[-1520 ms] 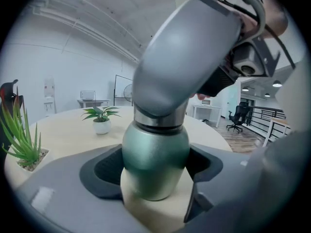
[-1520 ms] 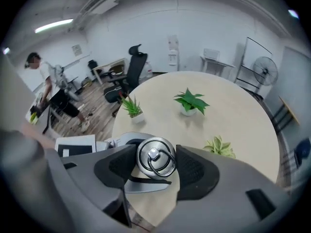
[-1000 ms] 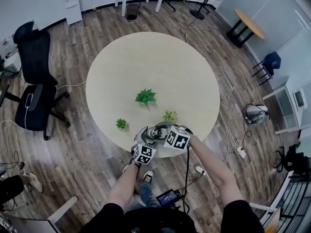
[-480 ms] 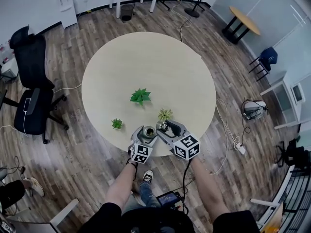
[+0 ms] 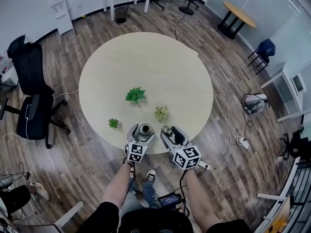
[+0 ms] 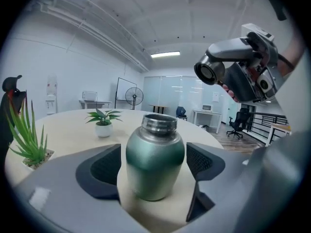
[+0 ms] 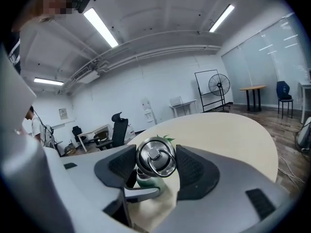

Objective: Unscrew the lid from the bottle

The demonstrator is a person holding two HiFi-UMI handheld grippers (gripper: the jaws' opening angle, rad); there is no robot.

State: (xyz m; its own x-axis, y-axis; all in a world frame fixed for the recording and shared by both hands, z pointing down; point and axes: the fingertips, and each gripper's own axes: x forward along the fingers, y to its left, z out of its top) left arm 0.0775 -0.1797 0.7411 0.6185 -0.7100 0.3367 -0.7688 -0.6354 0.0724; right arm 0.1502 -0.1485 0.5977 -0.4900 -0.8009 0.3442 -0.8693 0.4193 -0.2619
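A green metal bottle [image 5: 144, 129] stands upright near the round table's front edge, its steel mouth bare [image 6: 158, 123]. My left gripper [image 5: 141, 133] has the bottle between its jaws; they have just been opening, and a gap shows on each side of the bottle [image 6: 154, 154]. My right gripper [image 5: 170, 133] is to the right of the bottle, shut on the silver lid [image 7: 155, 157], whose ring faces the camera. The lid [image 5: 167, 129] is clear of the bottle. In the left gripper view the right gripper's body [image 6: 243, 67] hangs high at the right.
Three small potted plants stand on the table [image 5: 146, 57]: one in the middle [image 5: 135, 94], one just behind the grippers [image 5: 161, 112], one to the left [image 5: 113, 123]. A black office chair [image 5: 31, 106] is left of the table. The person's feet are below the near edge.
The right gripper has come away from the bottle with the lid, moving right and rolling over. The bottle's mouth now shows open. The left gripper stayed at the bottle.
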